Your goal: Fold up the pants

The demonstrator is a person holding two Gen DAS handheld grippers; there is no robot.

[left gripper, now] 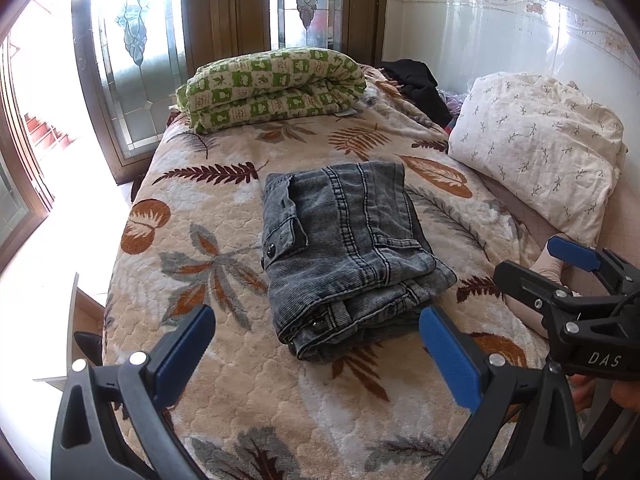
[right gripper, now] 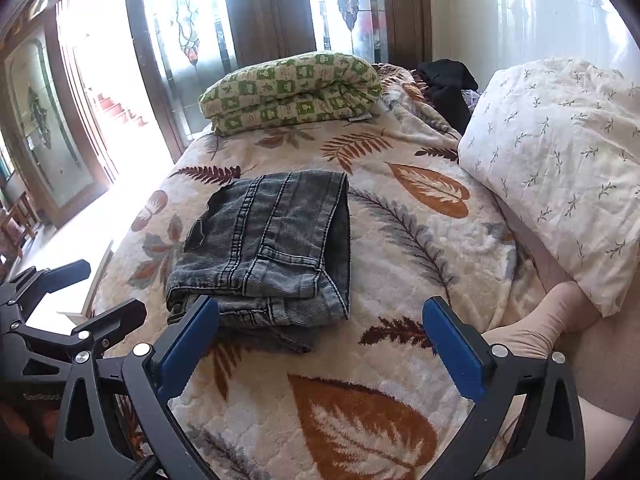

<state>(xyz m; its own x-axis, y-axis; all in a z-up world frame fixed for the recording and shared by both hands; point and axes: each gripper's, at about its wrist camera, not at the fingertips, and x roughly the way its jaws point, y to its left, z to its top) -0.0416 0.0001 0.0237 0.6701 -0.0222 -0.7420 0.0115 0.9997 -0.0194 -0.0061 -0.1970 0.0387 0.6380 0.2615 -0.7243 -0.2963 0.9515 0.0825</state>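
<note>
A folded pair of grey denim jeans (left gripper: 344, 248) lies as a compact stack in the middle of a leaf-print bedspread (left gripper: 208, 360), so the fold looks finished. To the jeans' near left the left gripper (left gripper: 316, 360) hangs spread wide and empty, and to their near right the right gripper (right gripper: 320, 344) is likewise released (both apparently clear of the cloth). Beyond the jeans sits a green checked folded quilt (left gripper: 276, 88), with a sprigged white pillow (left gripper: 540, 140) to their right; nothing blocks them.

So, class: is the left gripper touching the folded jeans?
Apart. The left wrist view shows the left gripper open, with bedspread visible between its blue fingers and the folded jeans.
</note>
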